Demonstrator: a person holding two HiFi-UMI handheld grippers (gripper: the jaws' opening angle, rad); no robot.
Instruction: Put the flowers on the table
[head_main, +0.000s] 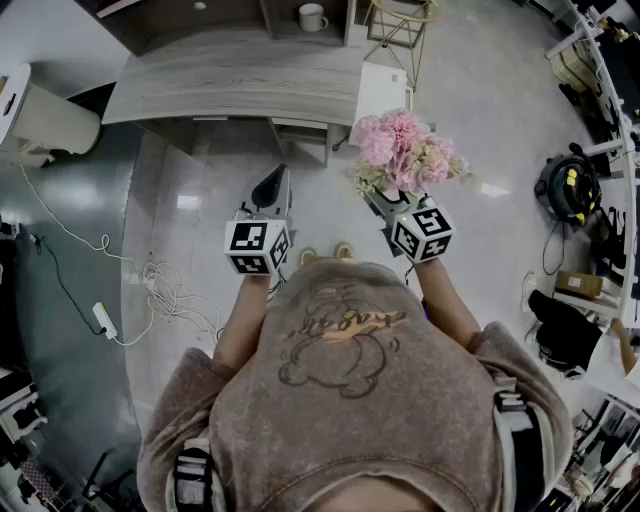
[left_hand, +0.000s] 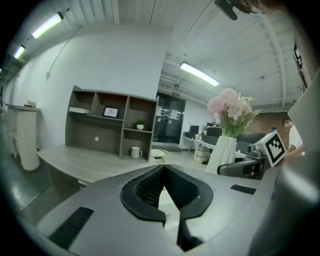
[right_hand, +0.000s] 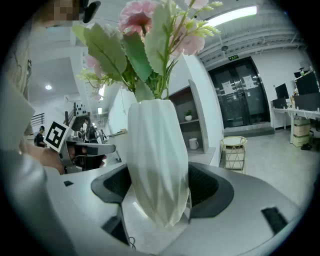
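Observation:
Pink flowers (head_main: 405, 150) stand in a white ribbed vase (right_hand: 157, 155), and my right gripper (head_main: 388, 203) is shut on it, held in the air above the floor. In the right gripper view the vase fills the gap between the dark pads (right_hand: 210, 187), with the blooms (right_hand: 145, 30) overhead. My left gripper (head_main: 272, 186) hovers to its left, shut and empty, its jaws meeting at the tip (left_hand: 162, 169). The left gripper view shows the vase (left_hand: 222, 152) off to the right. The grey wooden table (head_main: 230, 80) lies ahead of both grippers.
A white mug (head_main: 312, 17) sits in the shelf unit (left_hand: 110, 125) at the table's back. A gold wire stand (head_main: 395, 25) and a white cabinet (head_main: 382, 92) are at the table's right end. A cable with a power strip (head_main: 105, 318) trails on the floor left.

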